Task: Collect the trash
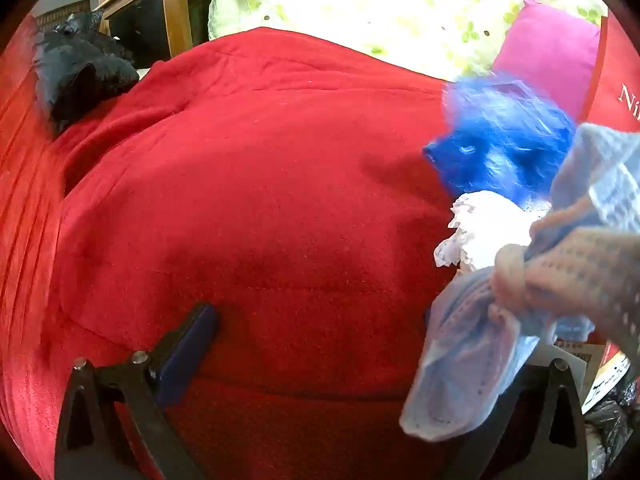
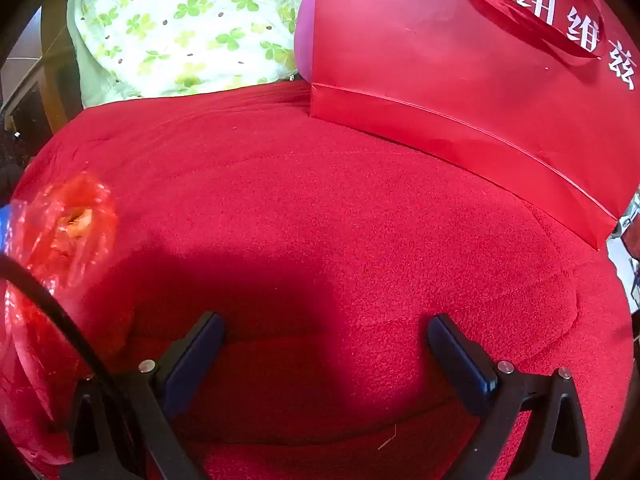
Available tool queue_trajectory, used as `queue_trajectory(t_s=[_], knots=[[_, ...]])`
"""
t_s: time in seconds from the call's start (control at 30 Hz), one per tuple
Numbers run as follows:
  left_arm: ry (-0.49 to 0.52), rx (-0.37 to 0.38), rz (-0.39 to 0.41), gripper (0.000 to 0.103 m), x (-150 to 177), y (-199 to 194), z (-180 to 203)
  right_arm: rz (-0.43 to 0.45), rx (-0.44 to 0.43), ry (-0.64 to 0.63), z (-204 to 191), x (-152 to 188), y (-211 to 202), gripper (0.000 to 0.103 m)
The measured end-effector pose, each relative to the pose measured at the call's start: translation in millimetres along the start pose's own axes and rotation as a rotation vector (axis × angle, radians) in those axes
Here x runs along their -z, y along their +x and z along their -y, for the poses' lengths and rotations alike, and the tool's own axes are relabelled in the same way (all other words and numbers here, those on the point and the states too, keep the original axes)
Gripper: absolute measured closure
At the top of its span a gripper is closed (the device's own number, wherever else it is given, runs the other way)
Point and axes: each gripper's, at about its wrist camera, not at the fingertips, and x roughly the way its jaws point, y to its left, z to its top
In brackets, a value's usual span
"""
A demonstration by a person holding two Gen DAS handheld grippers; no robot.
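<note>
My left gripper (image 1: 320, 340) hovers open over a red blanket (image 1: 260, 180) with nothing between its fingers. Its right finger is hidden behind a pale blue, mask-like cloth (image 1: 468, 368) that a gloved hand (image 1: 572, 276) holds at the right. A crumpled white tissue (image 1: 484, 232) and a blurred blue plastic bag (image 1: 504, 140) lie just beyond that hand. A black plastic bag (image 1: 80, 68) sits at the far left. My right gripper (image 2: 326, 344) is also open and empty above the blanket (image 2: 320, 200). A crumpled red plastic bag (image 2: 64, 232) lies to its left.
A red paper gift bag (image 2: 460, 72) with white lettering and a ribbon handle stands at the back right. A green clover-print quilt (image 2: 180, 28) and a pink cushion (image 1: 548, 48) lie behind. A wooden cabinet (image 1: 160, 8) stands far left. A black cable (image 2: 52, 300) crosses the red plastic bag.
</note>
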Motion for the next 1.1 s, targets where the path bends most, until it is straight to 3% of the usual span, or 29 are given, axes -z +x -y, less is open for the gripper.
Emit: queue_trajectory(t_s=[0.8, 0.93, 1.03, 1.1], knots=[[0.014, -0.023, -0.007, 0.000, 4, -5, 5, 0.005, 0.000, 0.006, 0, 0, 0, 0.000], [0.007, 0.018, -0.078, 0.000, 7, -23, 4, -0.031, -0.015, 0.013, 1, 0, -4, 0.000], [-0.012, 0.019, -0.009, 0.000, 12, -65, 8, -0.100, -0.017, 0.054, 0, -10, -11, 0.000], [0.033, -0.034, 0.027, 0.000, 14, -95, 19, -0.059, -0.069, 0.130, 1, -23, -26, 0.000]])
